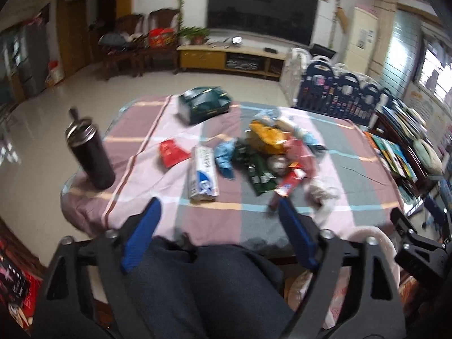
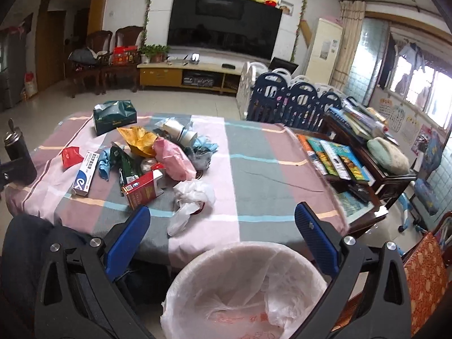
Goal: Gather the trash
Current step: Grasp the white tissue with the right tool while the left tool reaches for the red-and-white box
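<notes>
A heap of trash [image 1: 271, 152] lies on the table's checked cloth [image 1: 214, 220]: wrappers, a white-and-blue box [image 1: 203, 173], a red packet [image 1: 171, 152], crumpled white plastic [image 2: 192, 197], a red carton [image 2: 142, 189] and a pink bag [image 2: 175, 158]. A bin lined with a pink bag [image 2: 248, 291] stands in front of the table, directly under my right gripper [image 2: 220, 220]. My left gripper [image 1: 220, 209] hovers open and empty over the near table edge, above my lap. The right gripper is open and empty too.
A black flask [image 1: 91, 155] stands at the table's left edge. A green tissue box [image 1: 203, 103] sits at the far side. Books [image 2: 333, 158] cover a low wooden table to the right. A blue-and-white playpen fence [image 2: 293, 99] stands behind.
</notes>
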### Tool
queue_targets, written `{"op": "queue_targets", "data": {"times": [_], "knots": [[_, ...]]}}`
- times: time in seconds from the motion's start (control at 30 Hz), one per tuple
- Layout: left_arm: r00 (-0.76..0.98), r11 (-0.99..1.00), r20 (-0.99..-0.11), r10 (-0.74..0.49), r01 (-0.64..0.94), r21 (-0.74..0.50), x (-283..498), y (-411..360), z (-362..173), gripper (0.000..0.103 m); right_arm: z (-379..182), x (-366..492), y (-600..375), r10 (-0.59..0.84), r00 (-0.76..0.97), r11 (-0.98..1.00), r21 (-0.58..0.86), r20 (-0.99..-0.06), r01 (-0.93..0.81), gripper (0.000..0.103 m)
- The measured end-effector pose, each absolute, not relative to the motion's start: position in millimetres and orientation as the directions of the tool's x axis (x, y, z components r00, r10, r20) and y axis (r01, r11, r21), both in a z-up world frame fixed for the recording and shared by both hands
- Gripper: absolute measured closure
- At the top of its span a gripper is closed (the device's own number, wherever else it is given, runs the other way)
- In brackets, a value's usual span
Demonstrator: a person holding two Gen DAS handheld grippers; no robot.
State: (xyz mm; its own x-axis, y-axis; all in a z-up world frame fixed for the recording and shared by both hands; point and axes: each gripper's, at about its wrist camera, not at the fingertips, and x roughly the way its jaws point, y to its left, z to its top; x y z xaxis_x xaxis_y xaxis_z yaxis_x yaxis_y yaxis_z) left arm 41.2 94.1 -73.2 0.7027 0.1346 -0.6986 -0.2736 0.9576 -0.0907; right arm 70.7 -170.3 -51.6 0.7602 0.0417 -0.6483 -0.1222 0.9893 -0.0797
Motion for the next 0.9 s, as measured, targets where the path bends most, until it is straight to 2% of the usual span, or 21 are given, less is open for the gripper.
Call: {"op": "queue_targets", "data": {"times": [0.03,0.07,0.1,0.13,0.2,0.23,0.27,0.3,0.37,0.47,0.53,0.6,0.63,0.7,0.73,0.8,0.9], "knots": [[0.687,0.94,-0.712,0.146,-0.321,-0.117,41.5,110.1,-79.6,0.036,-57.3,79.1,-168.7,0.061,0.749,0.992,-0.045,-0.66,-0.12,0.008],[0.675,0.922,-0.721,0.154,-0.361,-0.142,40.8,123.9,-85.1,0.045,-64.5,90.1,-163.1,0.069,0.731,0.994,-0.018,-0.679,-0.11,0.013],[0.665,0.902,-0.73,0.156,-0.398,-0.169,39.7,136.6,-90.1,0.053,-73.1,102.2,-157.2,0.08,0.707,0.994,0.006,-0.703,-0.106,0.026],[0.653,0.879,-0.741,0.155,-0.434,-0.198,38.3,148.1,-95.7,0.055,-81.5,112.8,-149.7,0.092,0.683,0.994,0.026,-0.724,-0.106,0.041],[0.637,0.857,-0.756,0.153,-0.466,-0.219,38.6,160.3,-103.1,0.055,-103.4,138.0,-133.0,0.131,0.623,0.99,0.074,-0.772,-0.117,0.052],[0.631,0.852,-0.76,0.154,-0.474,-0.221,38.7,162.1,-105.4,0.053,-115.5,151.0,-123.5,0.161,0.594,0.986,0.102,-0.788,-0.132,0.054],[0.629,0.852,-0.762,0.15,-0.473,-0.223,39.1,162.2,-106.7,0.047,-126.0,161.9,-114.5,0.138,0.584,0.989,0.085,-0.8,-0.118,0.055],[0.63,0.856,-0.763,0.145,-0.467,-0.222,39.7,161.1,-107.4,0.035,-133.5,169.9,-109.9,0.087,0.583,0.995,0.045,-0.808,-0.086,0.055],[0.634,0.867,-0.759,0.148,-0.453,-0.21,41.3,157.9,-107.4,0.026,-143.5,180.1,-110.7,0.009,0.576,1.0,0.007,-0.818,-0.005,0.054],[0.632,0.881,-0.763,0.135,-0.428,-0.199,47.0,153.4,-114.6,0.022,-167.0,199.3,-123.1,-0.024,0.511,0.998,0.007,-0.859,0.059,0.04],[0.614,0.884,-0.783,0.099,-0.416,-0.214,52.5,149.7,-125.1,0.022,-180.9,208.7,-129.7,-0.045,0.477,0.998,-0.018,-0.878,0.061,0.038],[0.589,0.884,-0.806,0.048,-0.402,-0.241,58.4,146.3,-139.0,0.022,-195.3,216.6,-137.9,0.017,0.434,0.998,0.04,-0.901,0.044,0.038],[0.583,0.884,-0.812,0.029,-0.394,-0.251,60.5,144.8,-143.4,0.022,-198.0,218.0,-140.9,0.056,0.428,0.996,0.08,-0.902,0.038,0.047],[0.583,0.889,-0.812,0.019,-0.382,-0.254,62.5,140.3,-147.6,0.022,-196.4,214.4,-146.4,0.092,0.431,0.993,0.114,-0.898,0.026,0.073],[0.59,0.892,-0.807,0.021,-0.377,-0.252,63.6,138.8,-147.4,0.022,-191.8,210.5,-149.2,0.105,0.442,0.992,0.127,-0.891,0.021,0.081],[0.605,0.893,-0.796,0.018,-0.368,-0.259,67.9,136.4,-145.3,0.022,-177.7,199.5,-154.2,0.136,0.464,0.988,0.154,-0.875,0.001,0.084],[0.644,0.885,-0.764,-0.041,-0.332,-0.327,88.8,130.4,-136.8,0.02,-155.6,186.7,-166.1,0.165,0.496,0.982,0.188,-0.853,-0.002,0.085]]}}
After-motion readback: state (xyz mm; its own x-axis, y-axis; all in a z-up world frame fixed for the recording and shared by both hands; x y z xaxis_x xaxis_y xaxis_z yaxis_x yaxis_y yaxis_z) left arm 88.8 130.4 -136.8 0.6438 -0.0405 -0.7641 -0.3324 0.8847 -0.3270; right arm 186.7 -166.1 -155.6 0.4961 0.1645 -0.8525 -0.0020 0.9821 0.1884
